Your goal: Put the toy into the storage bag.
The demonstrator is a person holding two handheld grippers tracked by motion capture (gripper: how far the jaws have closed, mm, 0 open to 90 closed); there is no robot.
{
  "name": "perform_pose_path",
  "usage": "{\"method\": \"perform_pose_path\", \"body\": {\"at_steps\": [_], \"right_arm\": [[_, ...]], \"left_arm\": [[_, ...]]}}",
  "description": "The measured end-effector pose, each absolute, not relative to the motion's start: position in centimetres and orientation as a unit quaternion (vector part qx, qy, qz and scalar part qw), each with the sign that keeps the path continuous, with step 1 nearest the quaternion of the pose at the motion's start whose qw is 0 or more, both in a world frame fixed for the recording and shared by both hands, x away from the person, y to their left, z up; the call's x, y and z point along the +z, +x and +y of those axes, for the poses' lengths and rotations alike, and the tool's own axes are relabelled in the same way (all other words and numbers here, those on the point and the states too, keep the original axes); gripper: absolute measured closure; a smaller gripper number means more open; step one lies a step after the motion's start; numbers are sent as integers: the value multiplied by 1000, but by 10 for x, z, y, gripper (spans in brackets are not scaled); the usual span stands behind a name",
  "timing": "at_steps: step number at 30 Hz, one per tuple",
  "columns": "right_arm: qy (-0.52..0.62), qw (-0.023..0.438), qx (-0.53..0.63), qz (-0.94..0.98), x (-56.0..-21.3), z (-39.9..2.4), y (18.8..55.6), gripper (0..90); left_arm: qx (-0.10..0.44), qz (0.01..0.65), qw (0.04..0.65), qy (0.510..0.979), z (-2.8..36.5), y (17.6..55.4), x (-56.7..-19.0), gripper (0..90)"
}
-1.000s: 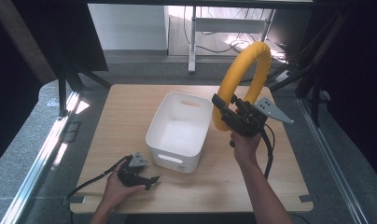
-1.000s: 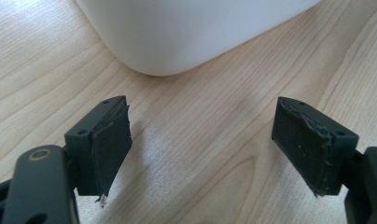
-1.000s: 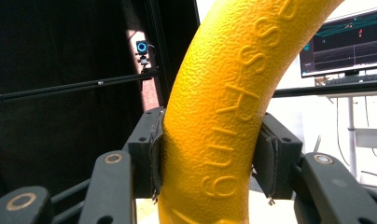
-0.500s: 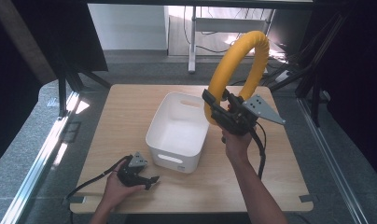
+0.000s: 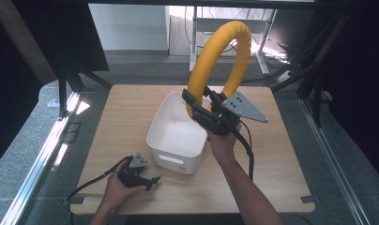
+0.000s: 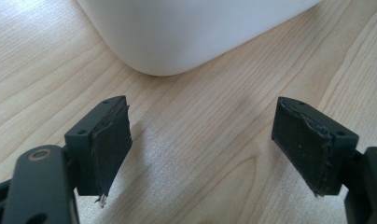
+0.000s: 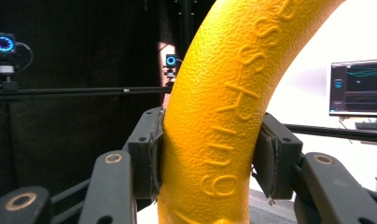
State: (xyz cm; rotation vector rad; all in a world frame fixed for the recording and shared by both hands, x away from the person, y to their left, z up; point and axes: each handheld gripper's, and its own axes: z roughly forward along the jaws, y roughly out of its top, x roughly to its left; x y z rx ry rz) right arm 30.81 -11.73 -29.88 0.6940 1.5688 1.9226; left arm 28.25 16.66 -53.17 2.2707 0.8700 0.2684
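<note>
A thick yellow foam ring (image 5: 219, 65) stands upright in the air above the right rim of a white plastic bin (image 5: 178, 131). My right gripper (image 5: 199, 108) is shut on the ring's lower left part; in the right gripper view both pads press into the ring (image 7: 224, 121), which carries raised lettering. Near the table's front left my left gripper (image 5: 150, 180) rests low on the wood, held by a hand. In the left gripper view it (image 6: 203, 149) stands open with nothing between its fingers, and the bin's rounded corner (image 6: 177, 32) lies just ahead.
The wooden table (image 5: 281, 154) has bare surface right of the bin and along its front edge. Black frame posts and a dark curtain flank both sides. A metal stand (image 5: 197, 33) and cables sit on the floor behind the table. A monitor (image 7: 359, 88) glows far off.
My right gripper has carried the yellow ring leftward and a little upward, from beside the bin's right side to above its right rim. The left gripper has stayed put.
</note>
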Motion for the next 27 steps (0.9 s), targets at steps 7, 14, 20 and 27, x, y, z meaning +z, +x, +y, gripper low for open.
{"method": "perform_pose_path", "body": {"at_steps": [7, 14, 20, 27], "right_arm": [[249, 271, 719, 589, -298, -103, 307, 495], [246, 261, 714, 601, -301, -94, 307, 495], [248, 254, 714, 603, -303, -83, 308, 495], [248, 251, 716, 602, -307, -73, 306, 494]], "left_arm": [[103, 334, 342, 872, 167, 282, -531, 197], [101, 334, 343, 872, 167, 282, -531, 197], [102, 331, 342, 874, 168, 282, -531, 197], [102, 331, 343, 873, 168, 282, -530, 196]]}}
